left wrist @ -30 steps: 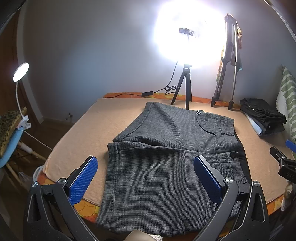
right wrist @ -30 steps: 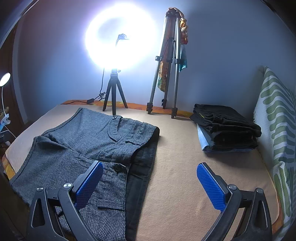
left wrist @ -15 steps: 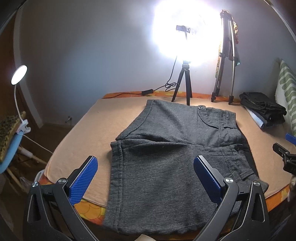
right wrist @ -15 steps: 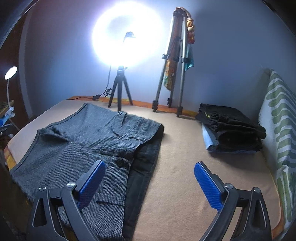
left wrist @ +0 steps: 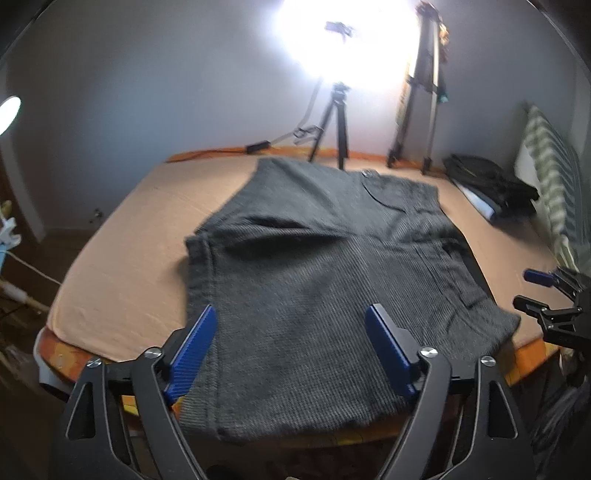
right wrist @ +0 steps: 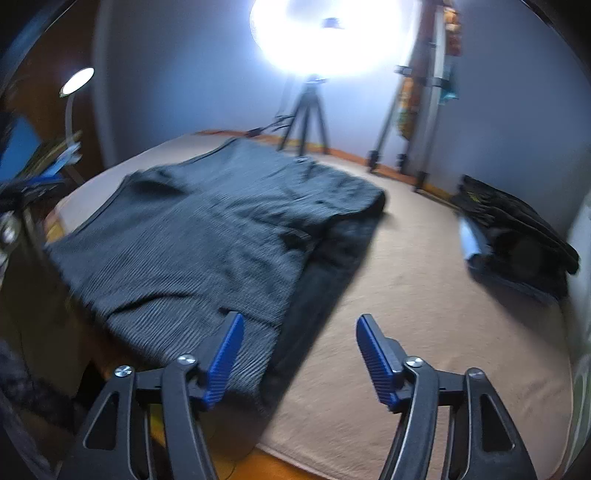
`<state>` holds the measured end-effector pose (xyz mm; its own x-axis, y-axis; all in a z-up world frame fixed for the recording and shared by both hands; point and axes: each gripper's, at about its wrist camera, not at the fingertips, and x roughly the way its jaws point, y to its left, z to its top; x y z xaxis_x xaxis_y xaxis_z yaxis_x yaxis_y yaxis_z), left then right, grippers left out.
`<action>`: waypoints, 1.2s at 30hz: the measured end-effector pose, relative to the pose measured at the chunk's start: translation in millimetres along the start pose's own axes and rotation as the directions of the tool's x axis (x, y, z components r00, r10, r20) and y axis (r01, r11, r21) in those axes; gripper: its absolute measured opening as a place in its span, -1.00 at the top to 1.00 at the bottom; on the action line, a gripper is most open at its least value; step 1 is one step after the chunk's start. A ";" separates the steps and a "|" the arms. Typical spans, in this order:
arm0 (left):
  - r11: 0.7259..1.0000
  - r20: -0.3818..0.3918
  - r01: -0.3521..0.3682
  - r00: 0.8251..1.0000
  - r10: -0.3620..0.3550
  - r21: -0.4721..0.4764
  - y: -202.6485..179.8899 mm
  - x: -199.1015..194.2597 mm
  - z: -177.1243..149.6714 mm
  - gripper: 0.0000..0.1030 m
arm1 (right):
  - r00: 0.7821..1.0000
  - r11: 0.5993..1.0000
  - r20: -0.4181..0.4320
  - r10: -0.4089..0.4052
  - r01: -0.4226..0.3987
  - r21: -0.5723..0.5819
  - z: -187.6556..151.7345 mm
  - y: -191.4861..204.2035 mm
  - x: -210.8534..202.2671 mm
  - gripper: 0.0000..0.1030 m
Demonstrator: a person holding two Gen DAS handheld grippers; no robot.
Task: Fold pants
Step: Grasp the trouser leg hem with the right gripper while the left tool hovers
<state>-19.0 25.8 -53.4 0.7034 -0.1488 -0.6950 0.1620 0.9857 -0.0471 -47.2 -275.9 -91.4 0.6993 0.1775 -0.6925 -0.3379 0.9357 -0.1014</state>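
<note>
Grey woven pants (left wrist: 332, 266) lie spread flat on the tan bed cover (left wrist: 122, 258), near hem hanging over the bed's front edge. At 9 o'clock in the left wrist view a lit desk lamp (left wrist: 9, 110) shows. The left gripper (left wrist: 291, 343) hangs at 6 o'clock above the near leg panel — blue pads apart, jaws just been closing, cloth below them but not pinched. At 12 o'clock a ring light (left wrist: 343, 33) on a black tripod (left wrist: 338, 122); a second tripod (left wrist: 424, 92) at 1 o'clock. The right gripper (right wrist: 297, 349) sits over the waistband corner — pads apart, jaws just been closing, nothing clamped. Folded dark clothes (right wrist: 517, 229) rest at 3 o'clock, well apart from the pants.
</note>
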 end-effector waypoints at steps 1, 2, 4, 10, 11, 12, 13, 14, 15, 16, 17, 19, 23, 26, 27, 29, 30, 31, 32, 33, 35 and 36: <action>1.000 -0.006 0.008 1.000 -0.008 0.013 -3.1 0.7 -1.8 -0.55 | 1.000 0.999 0.001 0.025 -0.025 -0.035 -2.7 7.2 -1.3 -0.20; 1.000 -0.011 0.015 1.000 -0.015 0.025 -5.5 1.0 -3.4 -0.53 | 0.998 0.996 0.000 0.055 -0.055 -0.075 -5.2 15.9 -2.6 -0.19; 0.999 -0.023 0.033 0.999 -0.032 0.043 -9.6 2.1 -6.8 -0.51 | 0.995 0.985 -0.007 0.103 -0.103 -0.138 -8.1 30.6 -5.0 -0.15; 0.995 -0.064 0.077 0.995 -0.073 0.062 -11.8 5.7 -16.1 -0.51 | 0.991 0.927 -0.059 0.117 -0.130 -0.352 -22.8 77.4 1.1 -0.11; 0.994 -0.074 0.081 0.994 -0.076 0.072 -11.7 6.5 -18.8 -0.51 | 0.991 0.919 -0.073 0.109 -0.128 -0.374 -24.9 81.8 4.8 -0.10; 0.993 -0.082 0.082 0.994 -0.075 0.083 -11.8 6.8 -21.2 -0.51 | 0.992 0.915 -0.084 0.096 -0.121 -0.386 -26.6 82.9 7.2 -0.08; 0.993 -0.084 0.077 0.994 -0.069 0.095 -11.6 6.9 -23.4 -0.51 | 0.992 0.912 -0.092 0.084 -0.113 -0.394 -27.3 83.9 10.1 -0.05; 0.992 -0.083 0.072 0.995 -0.063 0.103 -11.2 6.5 -24.7 -0.51 | 0.992 0.910 -0.097 0.075 -0.108 -0.400 -27.1 83.7 12.5 -0.03; 0.992 -0.082 0.069 0.995 -0.060 0.105 -10.1 6.0 -25.2 -0.51 | 0.992 0.910 -0.100 0.075 -0.109 -0.400 -25.1 82.5 13.5 0.05; 0.992 -0.077 0.066 0.995 -0.058 0.104 -8.1 5.3 -25.8 -0.51 | 0.992 0.911 -0.099 0.079 -0.112 -0.398 -23.3 81.8 13.4 0.12; 0.993 -0.076 0.065 0.995 -0.058 0.099 -6.3 5.5 -25.7 -0.51 | 0.992 0.911 -0.099 0.080 -0.113 -0.397 -21.6 81.9 13.5 0.14; 0.993 -0.085 0.078 0.994 -0.071 0.085 -2.5 6.3 -26.7 -0.51 | 0.993 0.911 -0.094 0.077 -0.108 -0.398 -18.0 83.1 14.7 0.31; 0.990 -0.106 0.112 0.989 -0.103 0.081 -2.8 9.2 -30.6 -0.51 | 0.995 0.926 -0.062 0.075 -0.092 -0.367 -4.7 78.1 12.7 0.47; 0.983 -0.115 0.133 0.986 -0.118 0.126 -12.9 9.9 -35.7 -0.51 | 0.998 0.940 -0.026 0.056 -0.061 -0.335 8.1 73.2 9.7 0.54; 0.980 -0.114 0.131 0.987 -0.115 0.149 -17.9 9.7 -37.6 -0.51 | 0.998 0.943 -0.021 0.053 -0.057 -0.327 11.4 71.7 10.3 0.56; 0.974 -0.110 0.119 0.989 -0.099 0.195 -26.5 9.8 -40.4 -0.51 | 0.999 0.952 -0.008 0.043 -0.043 -0.305 21.4 68.2 11.3 0.59; 0.971 -0.106 0.107 0.991 -0.086 0.214 -28.8 10.5 -40.8 -0.51 | 0.999 0.956 -0.002 0.038 -0.037 -0.292 26.3 66.5 12.3 0.61; 0.967 -0.097 0.080 0.994 -0.058 0.242 -31.6 11.9 -41.6 -0.51 | 0.999 0.959 0.003 0.036 -0.034 -0.283 31.7 65.2 12.8 0.61; 0.962 -0.089 0.061 0.995 -0.039 0.266 -32.4 13.4 -42.2 -0.51 | 0.999 0.959 0.009 0.036 -0.032 -0.281 34.8 64.9 13.0 0.62; 0.958 -0.085 0.040 0.996 -0.016 0.285 -32.5 16.5 -43.1 -0.51 | 0.999 0.959 0.018 0.035 -0.029 -0.281 38.3 65.2 12.5 0.62; 0.956 -0.086 0.005 0.996 0.022 0.292 -27.6 23.3 -44.1 -0.37 | 0.999 0.963 0.028 0.030 -0.021 -0.270 44.3 64.6 11.9 0.63; 0.959 -0.099 -0.005 0.995 0.034 0.282 -23.3 27.7 -44.3 -0.23 | 0.999 0.964 0.030 0.030 -0.021 -0.265 44.9 63.9 12.2 0.64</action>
<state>-33.9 2.3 -103.3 0.6367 -0.1063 -0.7638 0.3472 0.9239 0.1609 -32.0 -200.2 -74.3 0.7075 0.2142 -0.6734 -0.5073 0.8174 -0.2730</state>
